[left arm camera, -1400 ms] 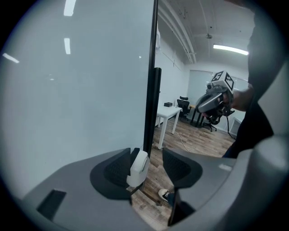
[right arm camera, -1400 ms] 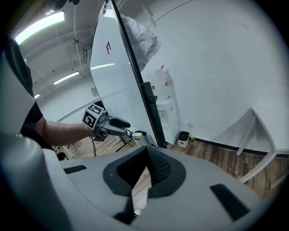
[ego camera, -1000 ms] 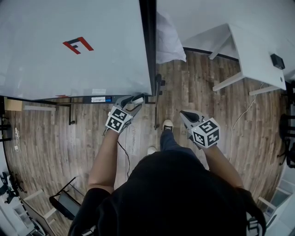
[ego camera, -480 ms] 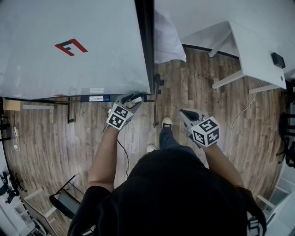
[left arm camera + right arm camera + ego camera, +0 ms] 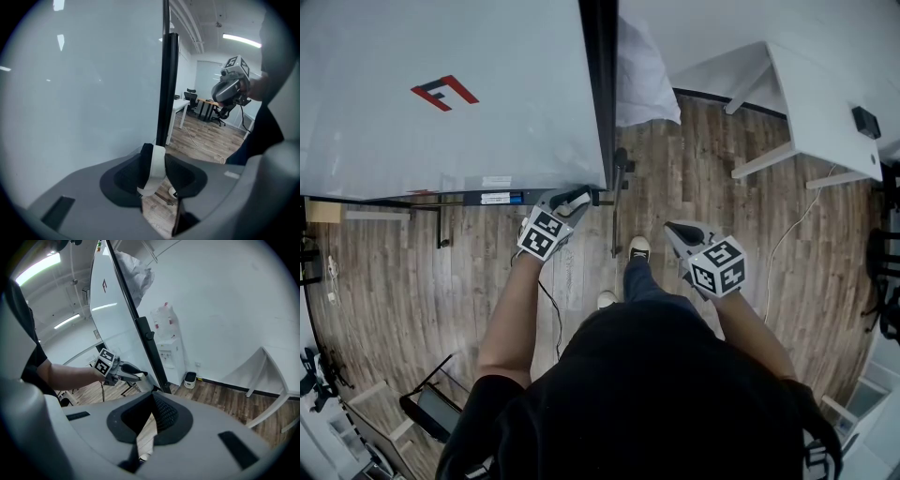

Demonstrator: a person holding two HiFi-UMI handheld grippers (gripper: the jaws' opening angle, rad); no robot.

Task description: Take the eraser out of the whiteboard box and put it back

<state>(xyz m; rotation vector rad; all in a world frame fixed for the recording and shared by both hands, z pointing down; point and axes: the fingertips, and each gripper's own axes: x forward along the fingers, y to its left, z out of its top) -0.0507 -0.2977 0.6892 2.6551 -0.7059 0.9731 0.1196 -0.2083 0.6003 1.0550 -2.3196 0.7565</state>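
Person in a black top: fills the bottom of the head view, both bare forearms reaching forward; one light shoe shows on the floor just ahead.
Grey left gripper with marker cube: held out at the lower right corner of the whiteboard; jaws clamped on the eraser.
White-backed block eraser with black felt face: stands on edge between the left jaws, close in front of the board surface and just beside the black post. Whether it touches the whiteboard box cannot be told.
Grey right gripper with marker cube: held over the floor to the right of the shoe, well apart from the board; jaws together, nothing between them.
Dark narrow whiteboard box: a tray running along the board's bottom edge, with a white label and a blue item on it; the left gripper is at its right end.
Large glossy white whiteboard: bears a red angular logo.
Black upright frame post: runs along the board's right edge.
Grey-brown wood-plank floor: under everything.
White crumpled sheet: hangs just right of the post.
White table with slanted legs: far right, against the white wall; a small black object lies on it.
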